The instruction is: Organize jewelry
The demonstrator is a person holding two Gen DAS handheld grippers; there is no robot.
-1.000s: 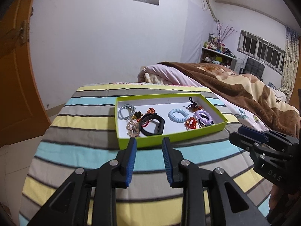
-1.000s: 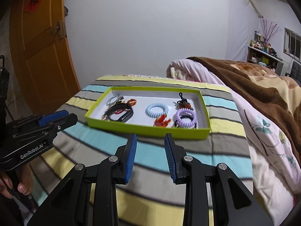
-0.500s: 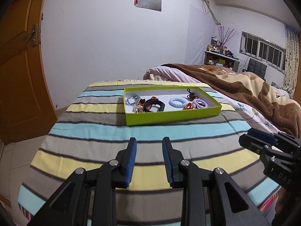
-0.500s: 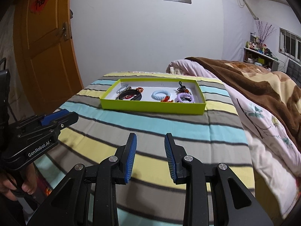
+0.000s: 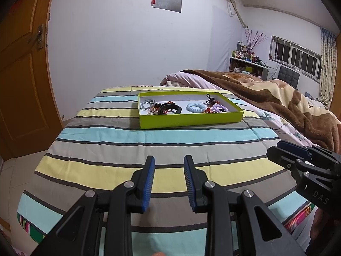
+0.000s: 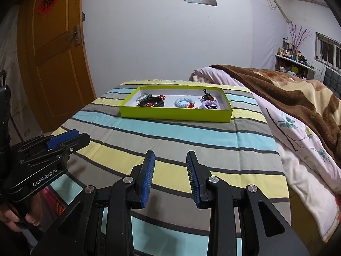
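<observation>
A lime green tray (image 5: 191,119) (image 6: 174,114) sits on the striped bedspread, far ahead of both grippers. It holds a light blue coil hair tie (image 5: 195,107) (image 6: 184,102), a purple coil tie (image 5: 220,108) (image 6: 210,105), a black band (image 5: 170,108) (image 6: 152,103), grey hair ties (image 5: 147,104) and small red and black charms. My left gripper (image 5: 168,165) is open and empty above the near stripes. My right gripper (image 6: 170,160) is open and empty too. Each gripper shows in the other's view, the right one (image 5: 283,149) and the left one (image 6: 70,137).
A brown blanket (image 5: 277,102) over pink floral bedding (image 6: 298,132) lies to the right. An orange wooden door (image 6: 53,64) stands at the left. A shelf with bottles (image 5: 247,61) and a window are at the far right wall.
Both grippers have pulled back from the tray toward the near edge of the bed. The tray looks smaller and farther. Both jaws stay open and empty.
</observation>
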